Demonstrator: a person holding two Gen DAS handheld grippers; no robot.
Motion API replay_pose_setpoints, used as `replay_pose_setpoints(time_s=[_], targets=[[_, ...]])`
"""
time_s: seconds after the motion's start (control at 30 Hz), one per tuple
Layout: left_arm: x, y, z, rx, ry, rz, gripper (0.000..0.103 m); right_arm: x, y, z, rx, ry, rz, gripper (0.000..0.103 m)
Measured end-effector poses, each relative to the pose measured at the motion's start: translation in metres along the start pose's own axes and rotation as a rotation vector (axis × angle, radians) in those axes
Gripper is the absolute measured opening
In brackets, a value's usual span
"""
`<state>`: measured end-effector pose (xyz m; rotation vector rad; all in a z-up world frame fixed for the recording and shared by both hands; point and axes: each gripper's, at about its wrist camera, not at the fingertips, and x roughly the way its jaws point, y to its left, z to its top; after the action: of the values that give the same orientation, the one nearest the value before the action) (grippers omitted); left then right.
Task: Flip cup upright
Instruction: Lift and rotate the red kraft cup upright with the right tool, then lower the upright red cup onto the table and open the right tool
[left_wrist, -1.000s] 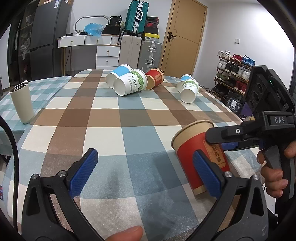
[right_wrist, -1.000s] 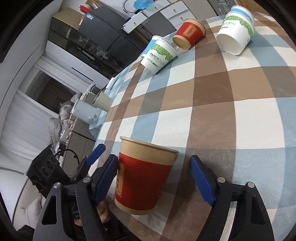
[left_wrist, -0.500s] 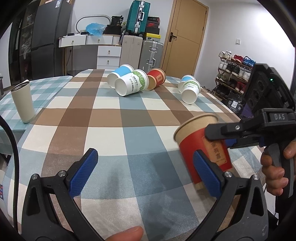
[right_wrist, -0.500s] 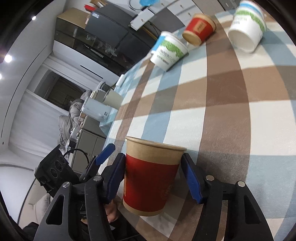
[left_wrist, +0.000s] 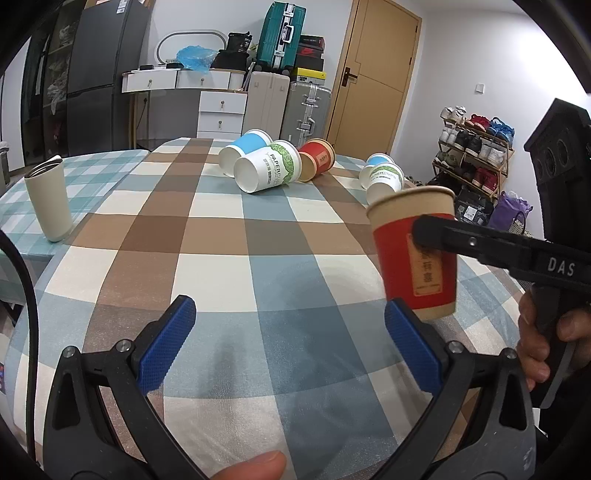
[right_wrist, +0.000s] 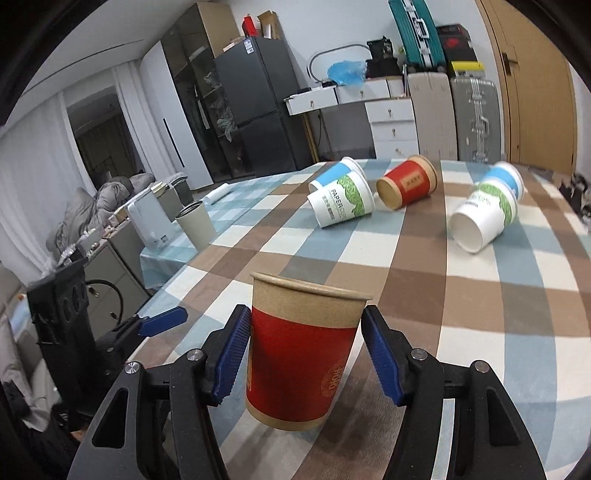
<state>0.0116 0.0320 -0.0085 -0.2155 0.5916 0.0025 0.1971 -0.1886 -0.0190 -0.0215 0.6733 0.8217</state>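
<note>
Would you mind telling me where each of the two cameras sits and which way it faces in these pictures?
Left wrist: on the left gripper, facing across the checked table toward the door; its open blue fingers, a thumb tip and the right hand show.
Right wrist: on the right gripper, looking over the table toward the fridge; its fingers clamp the red cup, with the left gripper at lower left.
Shared: the red cup, the fallen cups and the grey tumbler.

A red cup with a kraft-brown rim; blue fingers; the worktop is checked brown, blue and cream.
</note>
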Motion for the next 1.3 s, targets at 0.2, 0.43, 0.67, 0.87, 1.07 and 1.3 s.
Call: replay_pose_setpoints(time_s=[0.2, 0.43, 0.67, 0.87, 1.07, 1.3], targets=[[0.001, 0.001, 0.0, -0.006, -0.003, -0.004, 0.102, 0.016, 0.005, 0.005, -0.023, -0.009, -0.049, 0.063], [0.001, 0.001, 0.001, -0.009, -0.002, -0.006, 0.102, 0.026, 0.002, 0.006, -0.018, 0.003, -0.081, 0.063], [0.001, 0.003, 0.0, -0.016, -0.002, -0.006, 0.102, 0.013, 0.009, -0.002, -0.076, 0.001, -0.072, 0.063], [0.0, 0.002, 0.0, -0.008, -0.006, -0.005, 0.102, -0.005, 0.018, -0.021, -0.169, 0.002, -0.061, 0.063], [0.0, 0.001, 0.0, -0.005, -0.008, -0.005, 0.102, -0.011, 0.032, -0.041, -0.256, -0.029, -0.087, 0.063], [0.0, 0.001, -0.001, -0.004, -0.008, -0.005, 0.102, -0.004, 0.035, -0.044, -0.285, -0.055, -0.153, 0.062]])
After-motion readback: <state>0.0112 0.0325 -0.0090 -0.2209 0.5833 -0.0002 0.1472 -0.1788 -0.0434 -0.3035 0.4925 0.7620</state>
